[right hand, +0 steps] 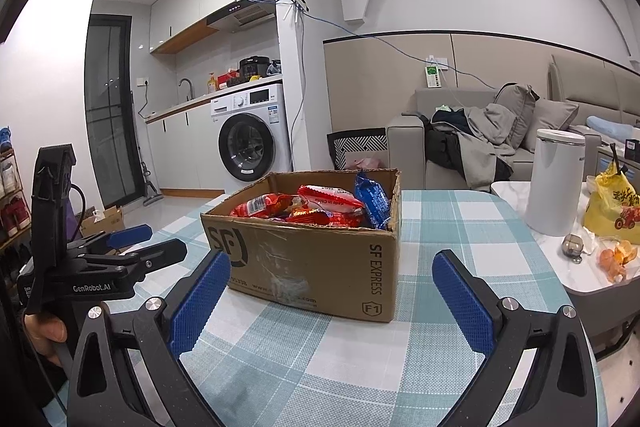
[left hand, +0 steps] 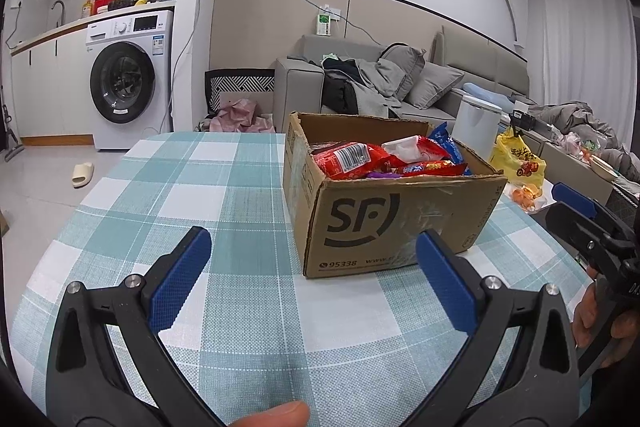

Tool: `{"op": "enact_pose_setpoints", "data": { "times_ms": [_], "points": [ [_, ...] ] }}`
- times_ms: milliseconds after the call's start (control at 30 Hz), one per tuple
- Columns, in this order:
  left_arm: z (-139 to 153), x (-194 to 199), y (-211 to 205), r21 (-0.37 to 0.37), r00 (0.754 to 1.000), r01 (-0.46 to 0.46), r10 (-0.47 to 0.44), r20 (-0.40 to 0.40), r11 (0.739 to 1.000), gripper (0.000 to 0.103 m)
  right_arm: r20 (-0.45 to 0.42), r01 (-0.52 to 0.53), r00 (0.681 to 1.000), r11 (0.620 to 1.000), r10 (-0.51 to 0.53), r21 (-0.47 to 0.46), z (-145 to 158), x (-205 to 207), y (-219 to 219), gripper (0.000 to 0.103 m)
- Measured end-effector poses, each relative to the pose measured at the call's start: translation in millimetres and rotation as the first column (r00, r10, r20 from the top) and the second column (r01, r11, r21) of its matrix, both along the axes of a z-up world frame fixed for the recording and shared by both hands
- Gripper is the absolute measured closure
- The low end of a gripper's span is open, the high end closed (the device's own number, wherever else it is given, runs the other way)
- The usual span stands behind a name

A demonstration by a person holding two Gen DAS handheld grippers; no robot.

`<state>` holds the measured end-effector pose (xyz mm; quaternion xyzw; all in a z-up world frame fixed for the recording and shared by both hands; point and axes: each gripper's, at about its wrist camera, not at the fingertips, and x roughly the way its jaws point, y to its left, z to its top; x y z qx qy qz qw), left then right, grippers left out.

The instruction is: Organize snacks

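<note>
Blue-padded claws (left hand: 312, 263) (right hand: 332, 283) agape, level, before cardboard box (left hand: 384, 223)

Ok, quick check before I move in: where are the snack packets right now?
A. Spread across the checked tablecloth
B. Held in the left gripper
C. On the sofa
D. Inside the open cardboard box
D. The red and blue snack packets lie inside the open cardboard box on the checked tablecloth, while the left gripper and right gripper are both open and hold nothing.
</note>
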<state>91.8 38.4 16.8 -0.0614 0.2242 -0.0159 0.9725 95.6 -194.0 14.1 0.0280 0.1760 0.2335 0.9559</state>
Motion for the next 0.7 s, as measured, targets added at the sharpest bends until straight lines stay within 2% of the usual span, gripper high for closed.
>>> {"op": "enact_pose_setpoints", "data": {
  "times_ms": [700],
  "points": [
    [0.1, 1.1, -1.9, 0.001, 1.0, 0.003, -0.003, 0.002, 1.0, 0.001, 0.004, -0.006, 1.0, 1.0, 0.006, -0.005, 0.7, 1.0, -1.6, 0.0]
  ]
}}
